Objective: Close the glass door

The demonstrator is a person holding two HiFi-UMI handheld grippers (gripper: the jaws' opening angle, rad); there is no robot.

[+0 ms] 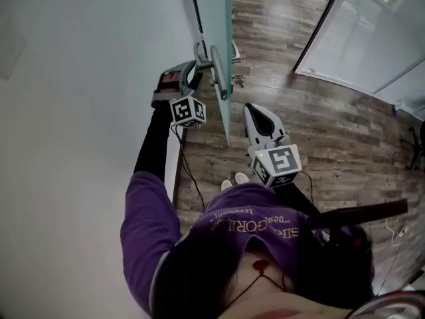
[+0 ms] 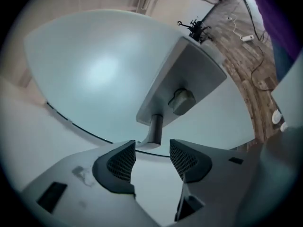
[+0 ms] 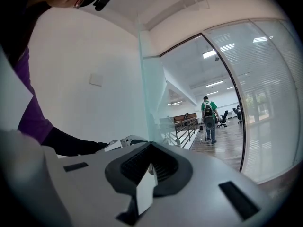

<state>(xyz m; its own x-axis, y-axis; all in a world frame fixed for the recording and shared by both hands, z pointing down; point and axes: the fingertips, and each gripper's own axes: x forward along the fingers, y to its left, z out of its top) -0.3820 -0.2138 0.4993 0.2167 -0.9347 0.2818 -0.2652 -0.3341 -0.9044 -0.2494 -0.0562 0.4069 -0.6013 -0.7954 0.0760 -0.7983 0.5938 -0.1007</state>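
Just beyond the left gripper [image 2: 151,149] sits the glass door's handle [image 2: 155,126].

I note my left gripper [image 2: 152,157] held forward on an outstretched left arm [image 1: 154,145], fingers [image 2: 120,162] spread apart, gripping nothing. My right gripper [image 3: 150,161] sits nearer my body, fingers pressed together, empty.

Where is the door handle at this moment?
In the head view the door handle sits top centre on the edge of the glass door, right beside the left gripper; the left gripper view shows it just ahead of the open jaws, ungripped.
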